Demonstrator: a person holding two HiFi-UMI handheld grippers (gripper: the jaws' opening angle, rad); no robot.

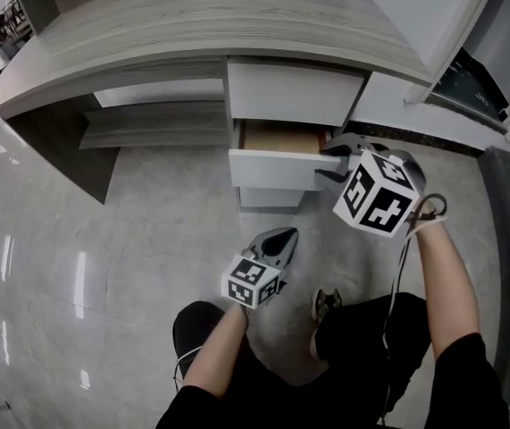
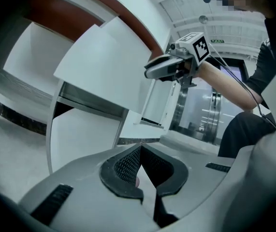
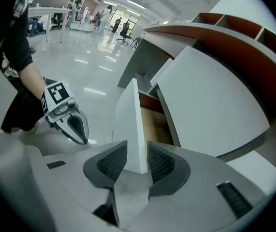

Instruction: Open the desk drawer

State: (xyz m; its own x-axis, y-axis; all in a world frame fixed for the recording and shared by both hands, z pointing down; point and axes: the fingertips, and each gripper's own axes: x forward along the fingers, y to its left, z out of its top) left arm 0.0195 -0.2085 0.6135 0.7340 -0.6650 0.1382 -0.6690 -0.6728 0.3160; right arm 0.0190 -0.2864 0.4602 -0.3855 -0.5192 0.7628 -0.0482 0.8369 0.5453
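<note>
The white drawer front of the desk's second drawer stands partly pulled out, and its brown inside shows behind it. My right gripper is at the front's right end. In the right gripper view the panel's end stands between the jaws of my right gripper, which are spread wide, with a thin gap showing at the right pad. My left gripper hangs low over the floor in front of the drawer, apart from it. Its jaws are shut with nothing in them.
A closed upper drawer sits above the pulled one under the curved wood-grain desktop. An open shelf lies to the left. A white cabinet door stands at the right. The person's knee and shoe are beneath the grippers.
</note>
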